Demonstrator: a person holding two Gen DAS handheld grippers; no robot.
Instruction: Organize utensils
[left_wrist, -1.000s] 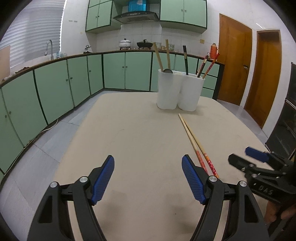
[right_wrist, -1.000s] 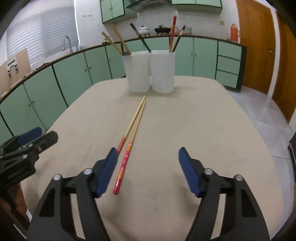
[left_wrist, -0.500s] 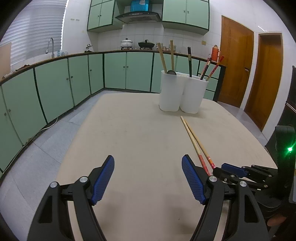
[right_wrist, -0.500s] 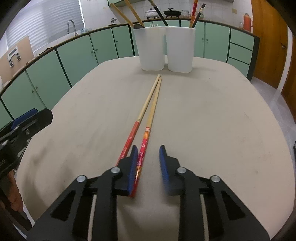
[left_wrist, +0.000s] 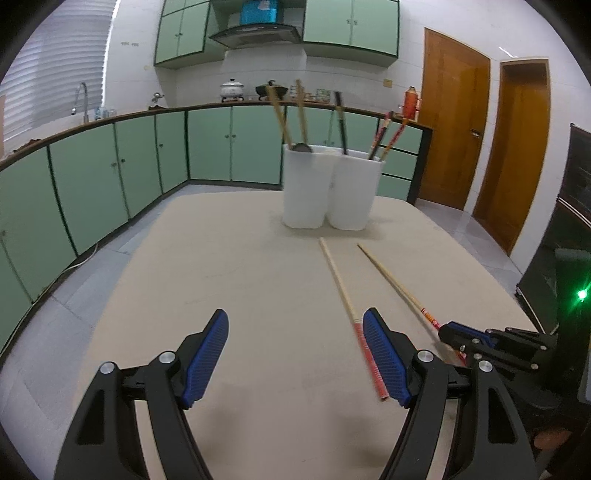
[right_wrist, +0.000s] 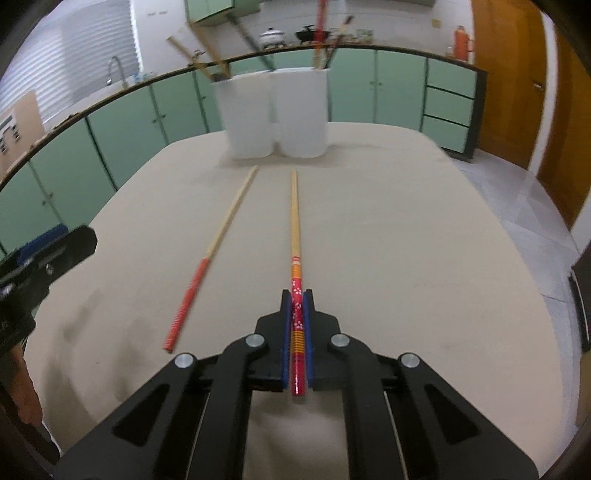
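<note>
My right gripper (right_wrist: 296, 299) is shut on the red flowered handle of a wooden chopstick (right_wrist: 294, 218), which points toward two white holders (right_wrist: 271, 114) at the table's far end. This chopstick (left_wrist: 395, 282) and the right gripper (left_wrist: 448, 334) also show in the left wrist view. A second chopstick with a red handle (right_wrist: 214, 254) lies on the table to the left, also seen in the left wrist view (left_wrist: 341, 286). My left gripper (left_wrist: 295, 354) is open and empty above the table, beside that chopstick's handle. The holders (left_wrist: 330, 188) hold several utensils.
The beige table (left_wrist: 240, 277) fills the middle of both views. Green kitchen cabinets (left_wrist: 110, 177) run along the left and back. Wooden doors (left_wrist: 480, 147) stand at the right. My left gripper shows at the left edge of the right wrist view (right_wrist: 44, 254).
My right gripper closed on the flowered chopstick and swung it away from the other one, so the two now lie apart. The left gripper stayed open.
</note>
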